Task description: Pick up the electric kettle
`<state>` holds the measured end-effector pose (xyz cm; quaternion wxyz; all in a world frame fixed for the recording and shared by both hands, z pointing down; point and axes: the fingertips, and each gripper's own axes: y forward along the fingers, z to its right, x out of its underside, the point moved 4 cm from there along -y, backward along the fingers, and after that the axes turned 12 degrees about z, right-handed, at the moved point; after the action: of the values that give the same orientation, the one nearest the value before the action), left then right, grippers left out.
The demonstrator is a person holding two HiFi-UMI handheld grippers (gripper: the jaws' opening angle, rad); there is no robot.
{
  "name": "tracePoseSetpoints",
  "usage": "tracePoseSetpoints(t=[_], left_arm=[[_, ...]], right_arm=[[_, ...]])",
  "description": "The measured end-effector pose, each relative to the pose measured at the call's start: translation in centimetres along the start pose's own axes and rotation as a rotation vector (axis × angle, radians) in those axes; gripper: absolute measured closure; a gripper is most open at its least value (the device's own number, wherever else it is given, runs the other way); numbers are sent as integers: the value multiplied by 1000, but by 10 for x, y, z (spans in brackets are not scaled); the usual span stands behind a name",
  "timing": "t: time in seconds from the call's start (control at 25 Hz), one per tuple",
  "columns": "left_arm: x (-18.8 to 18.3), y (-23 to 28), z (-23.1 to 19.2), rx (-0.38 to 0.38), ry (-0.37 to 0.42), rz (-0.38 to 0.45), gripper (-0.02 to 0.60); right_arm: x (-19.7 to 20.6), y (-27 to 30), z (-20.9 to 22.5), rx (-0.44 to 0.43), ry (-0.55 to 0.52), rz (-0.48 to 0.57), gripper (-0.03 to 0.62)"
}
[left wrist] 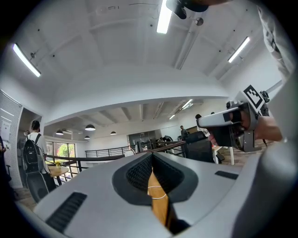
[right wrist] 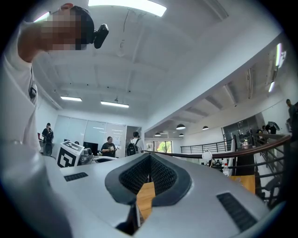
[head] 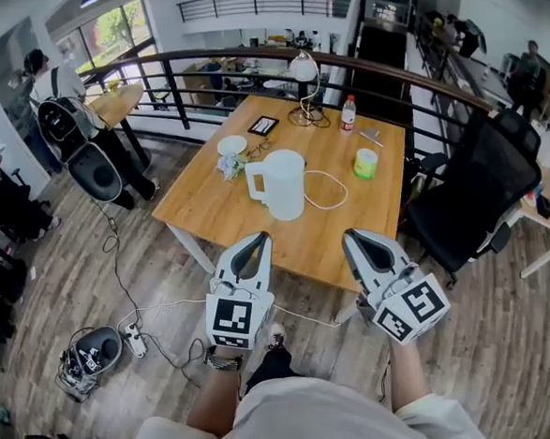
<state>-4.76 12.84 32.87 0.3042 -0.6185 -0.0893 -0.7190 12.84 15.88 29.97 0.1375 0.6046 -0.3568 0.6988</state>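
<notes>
The white electric kettle (head: 278, 184) stands upright near the middle of the wooden table (head: 218, 208), handle to the left, with a white cord (head: 331, 193) looping off to its right. My left gripper (head: 255, 240) hovers over the table's near edge, just short of the kettle, shut and empty. My right gripper (head: 354, 236) is level with it to the right, also shut and empty. In the left gripper view the jaws (left wrist: 151, 160) meet, with only a sliver of table showing; the kettle is hidden. The right gripper view shows its jaws (right wrist: 149, 160) together too.
Farther back on the table sit a green cup (head: 366, 163), a bottle (head: 347, 113), a tablet (head: 263, 126), a white bowl (head: 232, 145) and a lamp (head: 303, 68). A black office chair (head: 480, 190) stands at the right, a railing (head: 245, 55) behind. Cables and a power strip (head: 133, 341) lie on the floor at the left.
</notes>
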Motion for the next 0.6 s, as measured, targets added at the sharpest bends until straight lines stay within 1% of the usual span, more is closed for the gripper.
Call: tracePoseSetpoints(t=[0.2, 0.4, 0.6], left_arm=[[15, 43, -43, 5, 2, 2, 575], [22, 77, -72, 22, 4, 4, 575], [33, 99, -97, 21, -7, 2, 575]], right_arm=[[9, 50, 25, -8, -42, 29, 582], [14, 87, 50, 9, -56, 33, 582], [26, 118, 68, 25, -57, 16, 580]])
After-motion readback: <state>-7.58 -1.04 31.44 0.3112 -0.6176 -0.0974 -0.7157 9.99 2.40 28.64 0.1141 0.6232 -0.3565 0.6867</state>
